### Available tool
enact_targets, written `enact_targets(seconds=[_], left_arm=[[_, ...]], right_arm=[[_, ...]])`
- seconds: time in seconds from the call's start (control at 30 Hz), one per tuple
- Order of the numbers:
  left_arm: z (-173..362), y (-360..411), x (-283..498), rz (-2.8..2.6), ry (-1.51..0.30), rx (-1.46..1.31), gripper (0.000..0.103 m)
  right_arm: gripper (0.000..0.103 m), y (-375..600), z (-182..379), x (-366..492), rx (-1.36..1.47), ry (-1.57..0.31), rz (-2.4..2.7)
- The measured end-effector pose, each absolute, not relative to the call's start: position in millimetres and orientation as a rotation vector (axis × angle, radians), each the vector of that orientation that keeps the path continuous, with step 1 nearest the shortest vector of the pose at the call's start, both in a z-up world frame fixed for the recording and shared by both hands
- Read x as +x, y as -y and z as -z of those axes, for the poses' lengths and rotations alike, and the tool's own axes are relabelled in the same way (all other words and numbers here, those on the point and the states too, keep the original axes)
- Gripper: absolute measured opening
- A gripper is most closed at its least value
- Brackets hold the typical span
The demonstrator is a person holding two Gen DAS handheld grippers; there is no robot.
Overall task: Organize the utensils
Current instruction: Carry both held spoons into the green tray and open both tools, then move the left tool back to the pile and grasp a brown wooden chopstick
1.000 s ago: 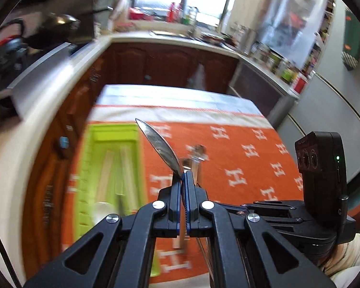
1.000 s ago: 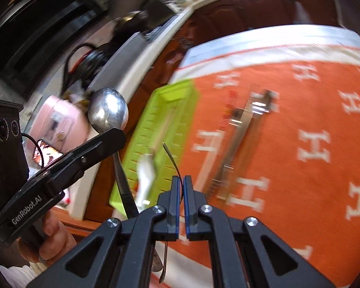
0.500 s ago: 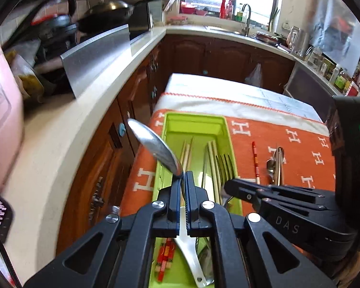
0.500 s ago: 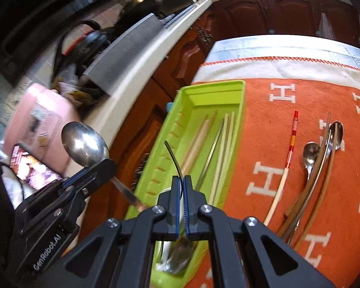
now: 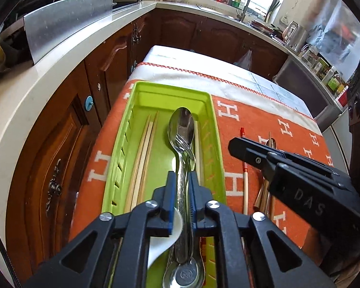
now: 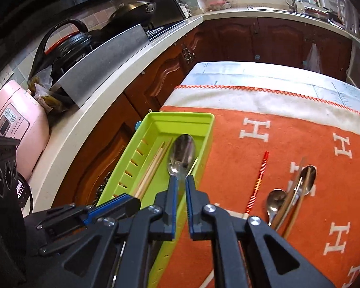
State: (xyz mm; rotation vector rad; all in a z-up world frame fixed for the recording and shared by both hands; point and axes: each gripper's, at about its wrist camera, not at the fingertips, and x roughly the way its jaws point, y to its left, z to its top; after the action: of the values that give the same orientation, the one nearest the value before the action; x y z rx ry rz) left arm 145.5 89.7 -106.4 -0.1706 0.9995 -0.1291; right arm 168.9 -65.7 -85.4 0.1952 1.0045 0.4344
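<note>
Lying in green tray (image 5: 211,129), shiny steel spoon (image 5: 181,124)

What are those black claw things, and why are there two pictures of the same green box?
They are two grabbers that a person holds, one in each hand. Each has a little camera looking along its fingers, so you get two pictures. In the left one, the left grabber is opening over the green tray, letting go of a big spoon that lies there with chopsticks. In the right one, the right grabber is opening too. More spoons and a red chopstick wait on the orange cloth.
</note>
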Motion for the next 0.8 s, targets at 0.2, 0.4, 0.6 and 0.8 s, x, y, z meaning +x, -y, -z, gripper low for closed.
enact_targets(seconds=[0.2,0.4,0.6,0.8], left_arm=[[100.1,-85.7,134.7,0.126,-1.012,-0.145,0.022],[92.7,-78.1,122.7,0.118,-1.016,-0.124,0.023],[87.7,-68.8,112.1,0.121,-1.021,-0.106,0.024],[85.9,-53.1,102.9,0.144,-1.024,-0.077,0.027]], right_arm=[[0.007,79.7,87.6,163.9,0.223,-1.030,-0.401],[0.007,99.8,84.6,148.0,0.232,-1.033,-0.360],[0.007,120.1,85.5,129.3,0.226,-1.045,-0.327],[0.007,143.7,88.8,112.8,0.229,-1.038,-0.295]])
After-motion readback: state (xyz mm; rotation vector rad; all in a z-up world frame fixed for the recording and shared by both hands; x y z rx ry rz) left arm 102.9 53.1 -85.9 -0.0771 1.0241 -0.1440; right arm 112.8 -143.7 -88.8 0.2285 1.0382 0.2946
